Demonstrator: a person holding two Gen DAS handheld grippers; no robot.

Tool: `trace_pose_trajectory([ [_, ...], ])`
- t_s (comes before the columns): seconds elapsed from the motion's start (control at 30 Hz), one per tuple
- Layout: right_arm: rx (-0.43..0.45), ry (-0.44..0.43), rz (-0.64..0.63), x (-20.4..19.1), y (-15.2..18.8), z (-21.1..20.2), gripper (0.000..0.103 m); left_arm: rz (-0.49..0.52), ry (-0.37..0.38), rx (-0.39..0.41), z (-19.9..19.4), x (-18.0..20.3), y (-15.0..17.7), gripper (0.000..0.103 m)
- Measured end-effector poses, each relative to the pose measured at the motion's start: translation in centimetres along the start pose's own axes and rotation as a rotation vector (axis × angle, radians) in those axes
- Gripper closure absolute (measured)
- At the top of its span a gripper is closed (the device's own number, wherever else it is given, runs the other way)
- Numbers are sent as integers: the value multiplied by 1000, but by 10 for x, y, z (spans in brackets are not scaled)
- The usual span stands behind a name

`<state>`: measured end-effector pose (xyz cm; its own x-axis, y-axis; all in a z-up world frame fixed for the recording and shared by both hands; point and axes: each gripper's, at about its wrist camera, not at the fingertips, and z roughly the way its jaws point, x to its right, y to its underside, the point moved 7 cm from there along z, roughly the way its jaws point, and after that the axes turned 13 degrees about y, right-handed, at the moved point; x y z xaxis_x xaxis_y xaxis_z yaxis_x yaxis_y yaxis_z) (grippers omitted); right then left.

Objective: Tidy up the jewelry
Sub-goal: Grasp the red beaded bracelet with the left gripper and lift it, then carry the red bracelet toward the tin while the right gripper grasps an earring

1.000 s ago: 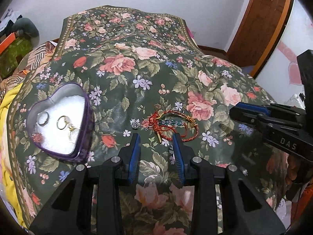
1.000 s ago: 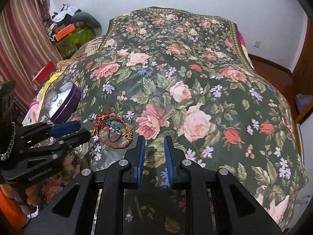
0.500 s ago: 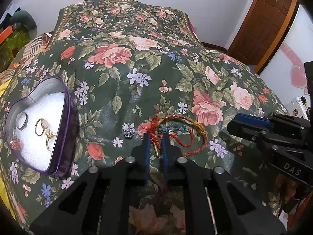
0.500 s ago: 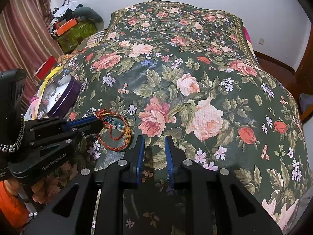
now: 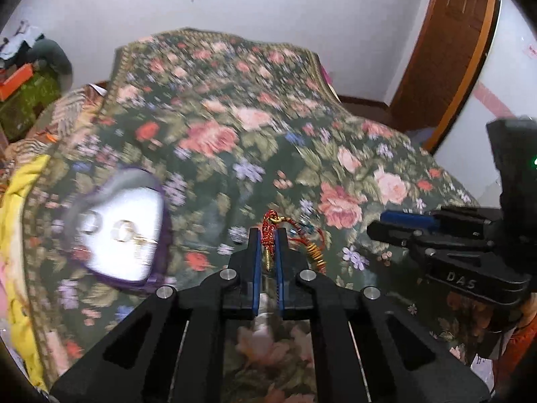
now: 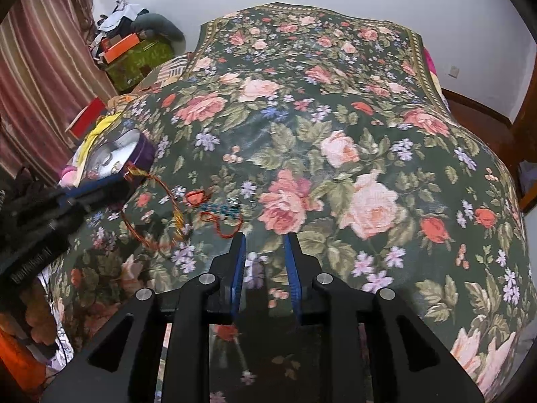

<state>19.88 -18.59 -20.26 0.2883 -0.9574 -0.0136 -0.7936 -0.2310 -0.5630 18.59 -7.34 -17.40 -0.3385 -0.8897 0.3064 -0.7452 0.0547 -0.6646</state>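
Note:
My left gripper (image 5: 268, 235) is shut on a red and gold cord bracelet (image 5: 270, 226) and holds it up off the floral cloth; in the right wrist view the bracelet (image 6: 174, 208) hangs from the left gripper (image 6: 122, 176), its loops trailing toward a small beaded piece (image 6: 218, 206) on the cloth. A purple heart-shaped tin (image 5: 114, 231) with white lining and a few rings (image 5: 122, 228) sits to the left; it also shows in the right wrist view (image 6: 117, 156). My right gripper (image 6: 263, 240) is open and empty, hovering over the cloth.
The floral cloth (image 6: 335, 134) covers a bed. Yellow fabric (image 5: 16, 235) lies past the cloth's left edge. Boxes and clothes (image 6: 131, 50) pile by the wall at the far left. A wooden door (image 5: 449, 50) stands at the right.
My left gripper closed on the red bracelet and lifted it up and toward the tin. My right gripper opened a little wider and stayed over the cloth.

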Motion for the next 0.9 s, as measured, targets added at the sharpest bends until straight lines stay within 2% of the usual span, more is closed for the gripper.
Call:
trace_pose_trajectory([
  [0.07,2,-2,-9,-6,0,1,63,-6,-20,25,-12,-6,-3,97],
  [0.1,4,-4,-14,-9,0,1,61,-9,-28,36,-18,-9,-4,97],
  [0.3,-19,-2,-58,-24,-2,14,61,-24,-73,67,-39,-29,-4,97],
  [0.5,-75,-5,-71,-31,1,34,61,-49,-68,64,-40,-38,5,97],
  [0.67,-65,13,-89,-35,-6,40,61,-60,-59,61,-37,-41,8,97],
  [0.7,-64,15,-95,-36,-7,42,62,-62,-58,61,-36,-41,8,97],
  [0.8,-56,21,-102,-38,-11,46,73,-66,-53,61,-34,-41,9,97],
  [0.87,-56,21,-95,-35,-12,49,88,-68,-52,60,-34,-41,9,97],
  [0.9,-58,17,-87,-34,-13,50,92,-68,-51,60,-33,-41,9,97],
])
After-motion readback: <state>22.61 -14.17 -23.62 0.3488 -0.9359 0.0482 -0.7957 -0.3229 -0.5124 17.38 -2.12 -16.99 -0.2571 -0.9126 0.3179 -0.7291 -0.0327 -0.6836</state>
